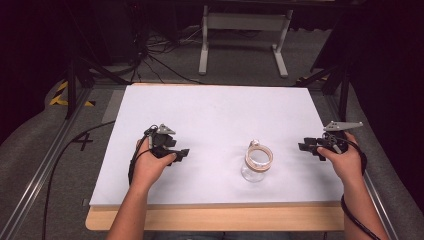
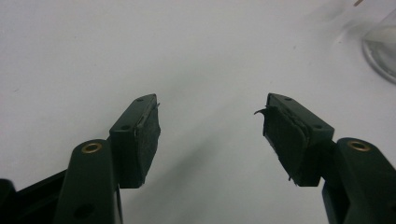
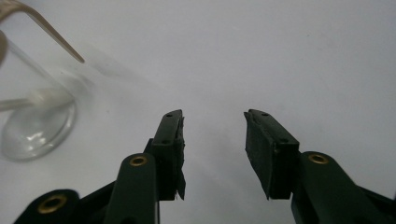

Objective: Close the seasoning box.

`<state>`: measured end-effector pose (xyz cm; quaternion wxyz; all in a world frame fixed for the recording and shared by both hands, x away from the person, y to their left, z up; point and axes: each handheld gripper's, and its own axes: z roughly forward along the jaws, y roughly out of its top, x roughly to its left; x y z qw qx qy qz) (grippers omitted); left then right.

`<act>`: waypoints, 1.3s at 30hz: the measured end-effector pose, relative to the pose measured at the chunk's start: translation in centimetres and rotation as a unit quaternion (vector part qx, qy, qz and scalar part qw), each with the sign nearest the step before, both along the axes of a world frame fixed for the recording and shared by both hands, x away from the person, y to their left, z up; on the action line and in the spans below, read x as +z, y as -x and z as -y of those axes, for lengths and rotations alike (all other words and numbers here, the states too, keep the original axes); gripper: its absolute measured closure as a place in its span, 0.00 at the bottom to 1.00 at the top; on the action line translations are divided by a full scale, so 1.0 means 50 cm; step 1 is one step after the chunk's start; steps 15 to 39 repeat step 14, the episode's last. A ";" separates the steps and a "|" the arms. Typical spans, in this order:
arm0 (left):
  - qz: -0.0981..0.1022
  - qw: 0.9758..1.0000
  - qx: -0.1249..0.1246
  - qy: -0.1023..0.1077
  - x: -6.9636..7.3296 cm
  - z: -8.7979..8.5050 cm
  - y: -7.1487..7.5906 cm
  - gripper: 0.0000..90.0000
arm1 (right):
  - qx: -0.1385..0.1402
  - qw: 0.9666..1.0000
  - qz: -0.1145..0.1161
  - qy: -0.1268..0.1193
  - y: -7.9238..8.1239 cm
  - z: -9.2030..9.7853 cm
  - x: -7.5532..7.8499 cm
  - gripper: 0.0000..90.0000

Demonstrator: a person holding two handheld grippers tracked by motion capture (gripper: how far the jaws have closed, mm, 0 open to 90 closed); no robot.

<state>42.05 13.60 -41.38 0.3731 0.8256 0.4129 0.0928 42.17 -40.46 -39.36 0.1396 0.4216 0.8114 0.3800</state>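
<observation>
Both forearms reached in from the near edge, one on each side. The left hand [image 1: 150, 167] held the left gripper [image 1: 181, 154] low, its jaws spread wide with nothing between the fingers [image 2: 144, 140]. The right hand [image 1: 345, 160] held the right gripper [image 1: 304, 146] pointing inward toward the left, its fingers [image 3: 268, 149] likewise parted and empty.
</observation>
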 end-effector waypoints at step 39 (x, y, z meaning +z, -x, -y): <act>-0.006 1.000 0.018 -0.018 -0.046 -0.014 -0.015 0.39 | 0.020 1.000 -0.006 0.024 -0.021 -0.011 -0.051 0.58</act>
